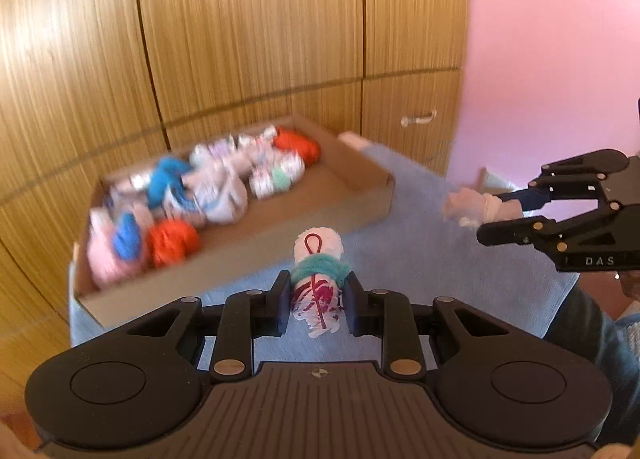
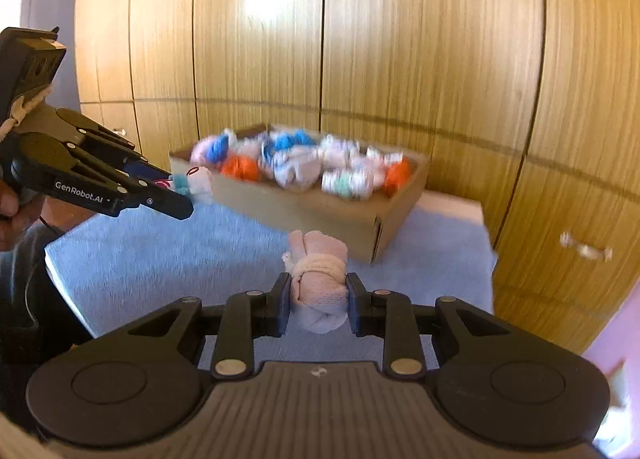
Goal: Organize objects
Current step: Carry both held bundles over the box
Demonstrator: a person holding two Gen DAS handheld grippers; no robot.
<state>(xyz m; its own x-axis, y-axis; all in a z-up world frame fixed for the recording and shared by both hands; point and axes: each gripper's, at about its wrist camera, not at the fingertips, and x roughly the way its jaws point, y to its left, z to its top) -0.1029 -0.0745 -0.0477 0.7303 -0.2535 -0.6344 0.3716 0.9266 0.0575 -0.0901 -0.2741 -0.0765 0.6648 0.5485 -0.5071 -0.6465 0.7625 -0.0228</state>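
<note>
My left gripper (image 1: 316,301) is shut on a rolled white sock bundle with a teal band and red marks (image 1: 318,279), held above the blue cloth. My right gripper (image 2: 318,299) is shut on a rolled pale pink sock bundle (image 2: 320,279). Each gripper shows in the other's view: the right gripper (image 1: 486,215) with the pink bundle (image 1: 476,205), the left gripper (image 2: 180,195) with the white bundle (image 2: 198,181). A cardboard box (image 1: 360,167) ahead holds several rolled sock bundles in orange, blue, pink and white; it also shows in the right wrist view (image 2: 320,211).
The box stands on a table covered with a blue cloth (image 1: 420,259). Wooden wardrobe doors (image 1: 260,39) rise close behind the table. A pink wall (image 1: 552,59) is at the right. The person's arm (image 2: 24,259) is at the left edge.
</note>
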